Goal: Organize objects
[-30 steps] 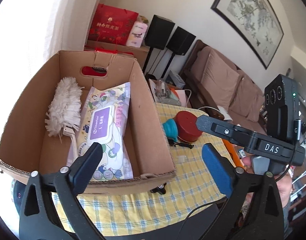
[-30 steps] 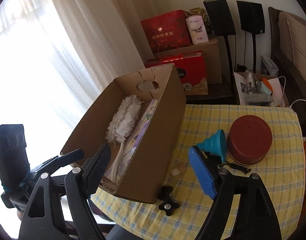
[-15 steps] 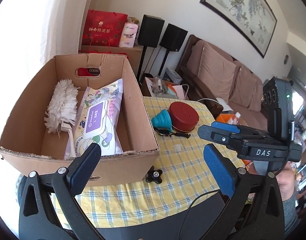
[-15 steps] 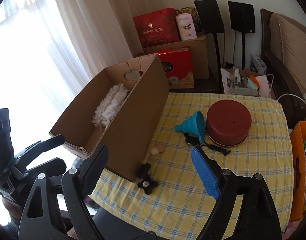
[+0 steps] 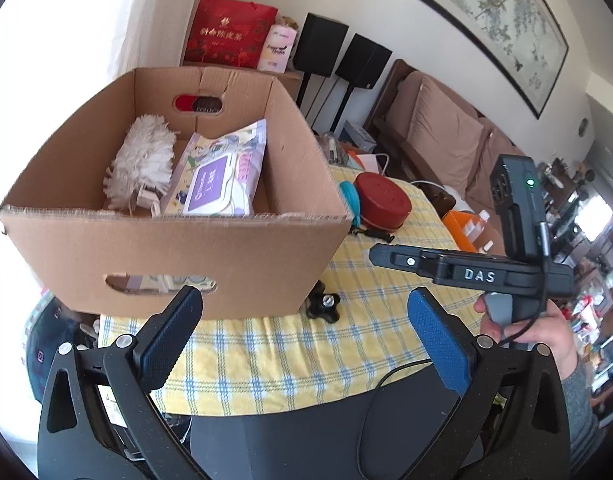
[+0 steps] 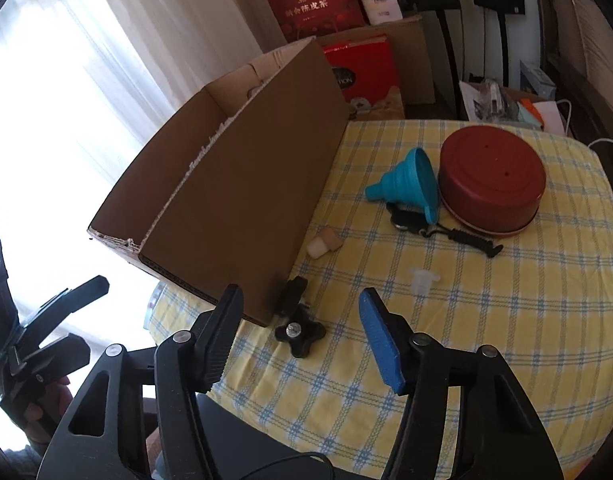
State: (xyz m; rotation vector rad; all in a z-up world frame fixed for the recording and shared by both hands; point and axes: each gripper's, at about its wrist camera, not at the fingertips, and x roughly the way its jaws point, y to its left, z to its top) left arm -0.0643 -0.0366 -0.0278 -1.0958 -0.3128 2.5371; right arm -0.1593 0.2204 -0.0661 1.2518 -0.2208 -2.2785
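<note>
Brown sofa (image 5: 446,140), framed painting (image 5: 502,20), bright curtains (image 6: 106,40)

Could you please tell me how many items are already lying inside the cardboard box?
2 in the cardboard box: a white duster on the left side and a pack of wet wipes beside it on the right. Smaller things under them may be hidden.

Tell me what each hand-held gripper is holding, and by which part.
Nothing is held. The left hand-held gripper is open; the right hand-held gripper, jaws just closing partway, brackets the black knob without gripping it.
</note>
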